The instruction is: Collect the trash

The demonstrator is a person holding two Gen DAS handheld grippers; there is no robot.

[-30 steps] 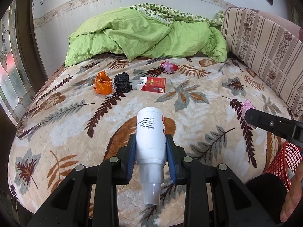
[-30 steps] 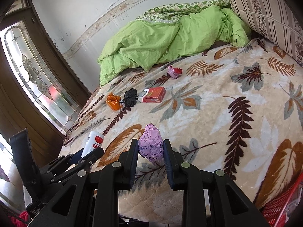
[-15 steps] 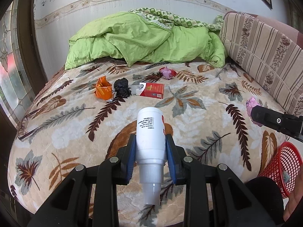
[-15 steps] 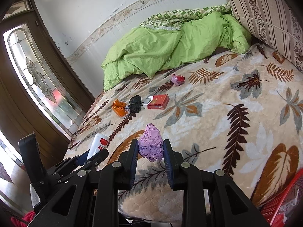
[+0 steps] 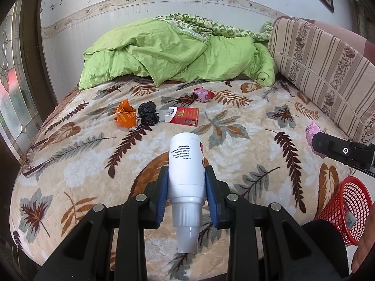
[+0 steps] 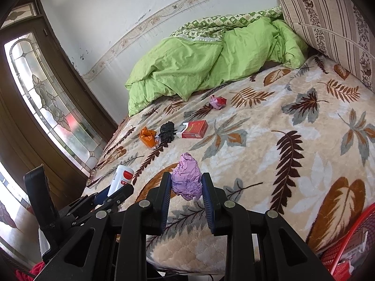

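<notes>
My left gripper (image 5: 186, 180) is shut on a white plastic bottle (image 5: 186, 171), cap end toward the camera, held above the leaf-patterned bed (image 5: 70, 164). My right gripper (image 6: 186, 182) is shut on a crumpled purple paper wad (image 6: 186, 178); that wad (image 5: 313, 131) and the right gripper's black arm show at the right of the left wrist view. Farther up the bed lie an orange wrapper (image 5: 125, 117), a black crumpled bag (image 5: 147, 113), a red cigarette pack (image 5: 185, 116) and a pink-red wrapper (image 5: 203, 93). A red mesh basket (image 5: 344, 208) stands beside the bed at lower right.
A rumpled green quilt (image 5: 175, 53) fills the head of the bed. A striped cushion (image 5: 323, 70) runs along the right side. A wooden door with leaded glass (image 6: 42, 98) stands on the left. The basket (image 6: 351, 241) has some trash inside.
Both views have pulled back and up a little from the bed, so more wall and the red basket come into sight. Both grips are unchanged.
</notes>
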